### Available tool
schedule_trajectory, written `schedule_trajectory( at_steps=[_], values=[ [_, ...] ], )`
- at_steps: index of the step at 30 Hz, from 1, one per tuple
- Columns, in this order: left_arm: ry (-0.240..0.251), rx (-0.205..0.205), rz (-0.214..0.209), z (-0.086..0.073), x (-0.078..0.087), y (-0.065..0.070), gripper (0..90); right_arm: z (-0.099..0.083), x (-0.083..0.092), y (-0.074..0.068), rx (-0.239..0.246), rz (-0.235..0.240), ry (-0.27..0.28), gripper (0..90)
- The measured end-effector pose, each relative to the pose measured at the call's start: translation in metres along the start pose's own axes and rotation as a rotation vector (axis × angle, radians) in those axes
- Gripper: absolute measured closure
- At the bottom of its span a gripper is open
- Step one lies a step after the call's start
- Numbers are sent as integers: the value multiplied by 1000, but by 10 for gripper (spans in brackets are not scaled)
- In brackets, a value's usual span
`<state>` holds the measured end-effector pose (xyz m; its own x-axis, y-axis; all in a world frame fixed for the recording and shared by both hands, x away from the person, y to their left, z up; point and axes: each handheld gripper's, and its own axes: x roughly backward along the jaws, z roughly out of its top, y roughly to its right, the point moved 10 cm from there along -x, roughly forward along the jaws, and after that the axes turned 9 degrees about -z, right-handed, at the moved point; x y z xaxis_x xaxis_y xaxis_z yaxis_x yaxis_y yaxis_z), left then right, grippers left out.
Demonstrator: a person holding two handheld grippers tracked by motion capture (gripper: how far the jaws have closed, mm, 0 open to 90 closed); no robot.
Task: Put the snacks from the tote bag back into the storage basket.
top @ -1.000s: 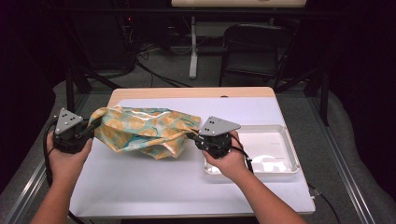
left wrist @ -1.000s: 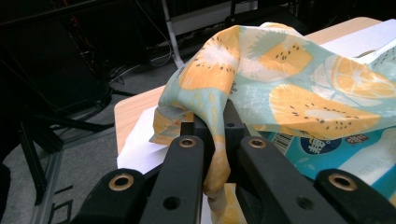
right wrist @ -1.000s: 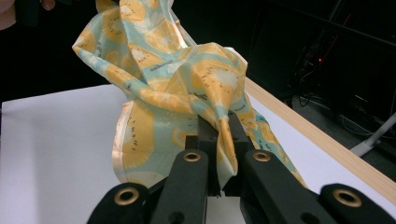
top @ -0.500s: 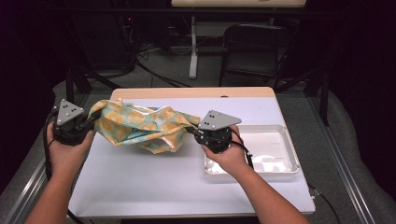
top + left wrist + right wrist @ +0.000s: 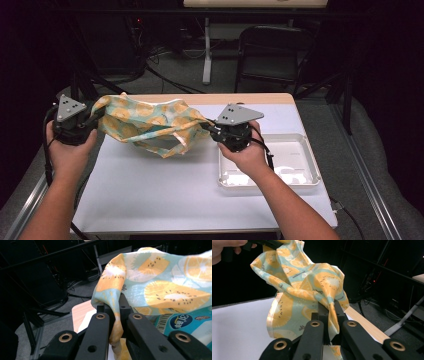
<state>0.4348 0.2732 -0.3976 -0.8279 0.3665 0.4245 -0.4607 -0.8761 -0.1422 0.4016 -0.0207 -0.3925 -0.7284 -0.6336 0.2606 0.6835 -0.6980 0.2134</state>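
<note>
Black fingers of the left gripper (image 5: 115,315) are clenched on one edge of an orange-and-teal fruit-print cloth (image 5: 150,125), and the right gripper (image 5: 329,315) pinches the opposite edge the same way. In the high view the cloth hangs stretched between them at centre left, above the white surface (image 5: 160,190). A white tray (image 5: 300,150) lies at lower right, under the right hand (image 5: 247,155).
</note>
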Motion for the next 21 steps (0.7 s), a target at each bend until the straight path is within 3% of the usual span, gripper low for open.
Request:
schedule_trajectory(
  at_steps=[11,21],
  values=[
    [-1,-30,8,18,6,-1,900,23,5,13,-7,-23,30,900],
    [3,-39,7,25,13,-1,900,33,11,20,-21,-34,42,900]
  ],
)
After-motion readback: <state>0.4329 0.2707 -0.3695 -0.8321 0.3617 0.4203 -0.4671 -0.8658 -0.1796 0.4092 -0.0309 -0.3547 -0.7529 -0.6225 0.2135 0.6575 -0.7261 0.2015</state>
